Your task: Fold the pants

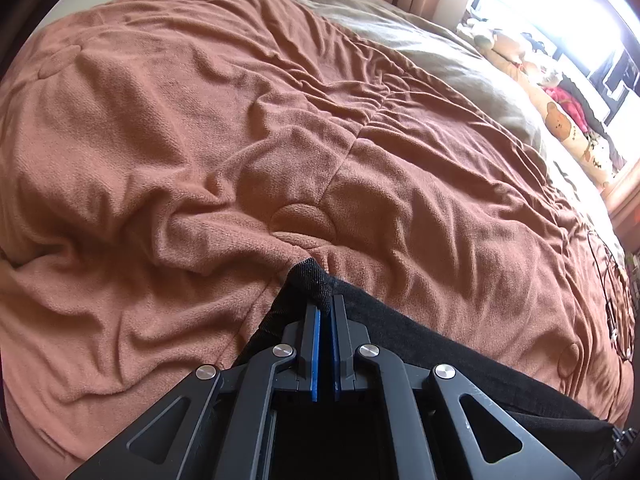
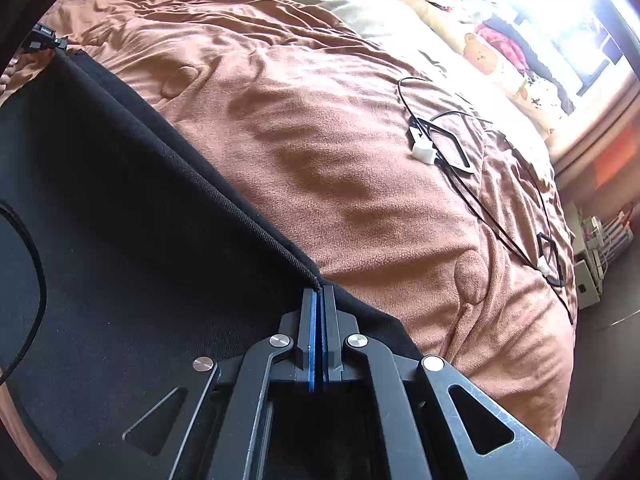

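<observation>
Both hand-held grippers pinch the black pants over the bed.

Nearest, the left hand-held gripper [image 1: 325, 304] is pressed together on a bunched corner of the pants [image 1: 420, 344]; the right hand-held gripper [image 2: 319, 294] is clamped on their stitched edge, cloth stretching toward 10 o'clock. The fabric looks soft, light and limp, so corners and hems are probably the best holds. Beyond lies the rumpled brown blanket [image 1: 200, 140], with a black cable [image 2: 472, 200] at 2 o'clock; farther off, plush toys [image 2: 480, 52] and a bright window [image 1: 560, 8].

Black pants [image 2: 120, 220] lie spread on the brown fleece blanket [image 2: 340, 160], edge pulled taut.
</observation>
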